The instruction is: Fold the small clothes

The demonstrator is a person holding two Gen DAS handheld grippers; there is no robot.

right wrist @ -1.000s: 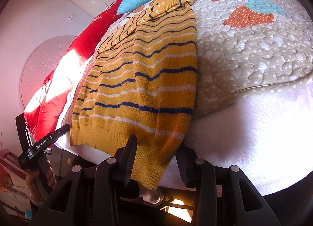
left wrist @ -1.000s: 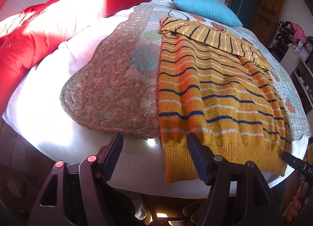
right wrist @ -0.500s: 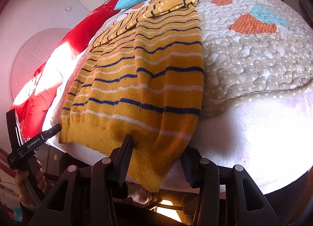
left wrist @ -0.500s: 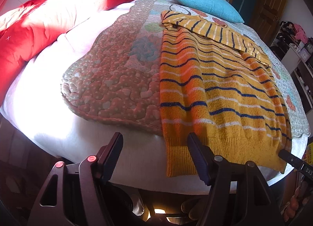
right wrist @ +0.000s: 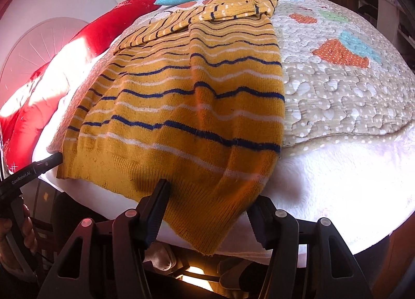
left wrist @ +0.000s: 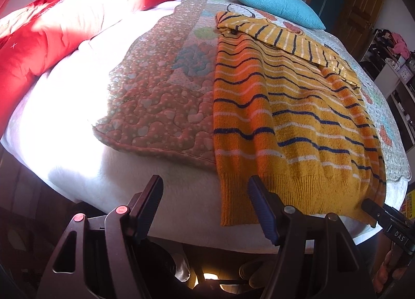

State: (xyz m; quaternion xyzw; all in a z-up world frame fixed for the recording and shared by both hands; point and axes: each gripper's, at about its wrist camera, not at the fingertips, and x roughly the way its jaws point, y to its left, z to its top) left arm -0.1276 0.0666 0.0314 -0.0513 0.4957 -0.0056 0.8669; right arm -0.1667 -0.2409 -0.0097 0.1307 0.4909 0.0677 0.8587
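Bolster (left wrist: 77,21), red, far left along bed edge, sunlit. Quilt (left wrist: 160,97) spread over white bed cover (left wrist: 59,128), patterned with dots and hearts. Sweater (left wrist: 285,117) lying flat across quilt, right of centre in left wrist view, hem overhanging near edge of bed; likely laid out flat to make hem corners reachable for the first fold. Sleeves folded across chest at far end, near blue cushion (left wrist: 277,5).

Left hand-held gripper (left wrist: 205,208): jaws wide apart, nothing held, poised just below near-left hem corner. Right hand-held gripper (right wrist: 207,213): jaws wide apart, straddling drooping near-right hem corner, fingers not closed on fabric. Both placed at opposite hem corners, presumably to pinch and lift hem toward collar.

Sweater appearance: mustard-yellow knit, wavy navy and white horizontal stripes, ribbed hem band. Some lengthwise ripples through body; dark specks on knit. Near-right corner hanging lower than rest of hem in right wrist view.
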